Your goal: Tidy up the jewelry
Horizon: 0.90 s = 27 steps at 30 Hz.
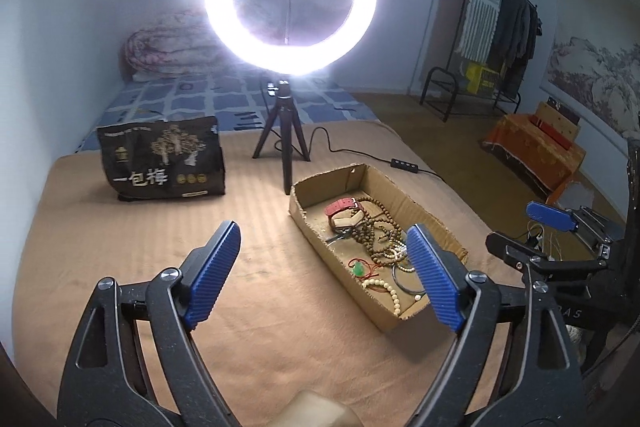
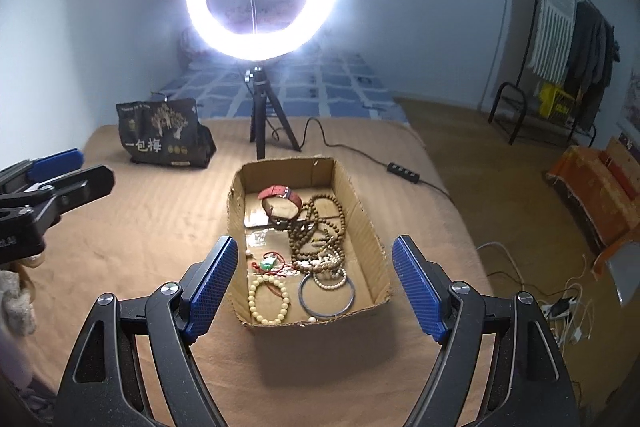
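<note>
An open cardboard box [image 2: 362,215] lies on the tan bed cover and holds jewelry: a red watch strap [image 2: 280,197], brown bead strands [image 2: 316,227], a cream bead bracelet [image 2: 269,301], a dark bangle [image 2: 327,294] and a green pendant on red cord [image 2: 269,262]. My right gripper [image 2: 312,283] is open and empty, hovering over the box's near end. My left gripper [image 1: 324,267] is open and empty, left of the box [image 1: 400,187]; its right finger overlaps the box's near part. Each gripper shows in the other's view, the left [image 2: 60,183] and the right [image 1: 548,223].
A lit ring light on a small tripod [image 2: 260,119] stands behind the box, its cable and switch [image 2: 402,173] running right. A black printed bag [image 2: 160,133] sits at the back left. Chargers and cords [image 2: 560,307] lie off the bed's right edge.
</note>
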{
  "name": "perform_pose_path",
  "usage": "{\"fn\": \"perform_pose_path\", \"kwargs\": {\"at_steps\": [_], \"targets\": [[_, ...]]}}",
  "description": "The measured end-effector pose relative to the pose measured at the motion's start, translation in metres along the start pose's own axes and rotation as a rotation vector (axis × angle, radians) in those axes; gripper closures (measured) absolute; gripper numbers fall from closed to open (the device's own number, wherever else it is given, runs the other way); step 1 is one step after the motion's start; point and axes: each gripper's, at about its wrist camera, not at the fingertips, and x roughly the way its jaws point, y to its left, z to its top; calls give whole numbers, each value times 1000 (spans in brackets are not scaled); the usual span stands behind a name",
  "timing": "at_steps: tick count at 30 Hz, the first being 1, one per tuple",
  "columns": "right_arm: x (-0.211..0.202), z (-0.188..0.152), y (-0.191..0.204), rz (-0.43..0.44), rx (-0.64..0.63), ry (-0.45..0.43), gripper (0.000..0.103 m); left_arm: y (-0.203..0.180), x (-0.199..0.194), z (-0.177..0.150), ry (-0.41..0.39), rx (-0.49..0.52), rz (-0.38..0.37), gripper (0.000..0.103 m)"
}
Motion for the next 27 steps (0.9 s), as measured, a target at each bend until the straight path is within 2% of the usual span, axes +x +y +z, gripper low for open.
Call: {"fn": "perform_pose_path", "kwargs": {"at_steps": [9,13,15,20,27], "targets": [[-33,-2,10,-29,1,-70,22,-9,-43,-6,-29,51,42,15],[-43,-4,14,-27,2,-92,22,-12,-58,-10,-41,56,44,5],[-47,-6,15,-31,3,-104,21,-13,-64,-13,-58,65,52,4],[-56,-10,18,-46,3,-145,21,-16,-70,-20,-71,76,64,0],[-61,-11,17,-66,15,-172,21,-19,-69,-28,-71,92,67,0]]}}
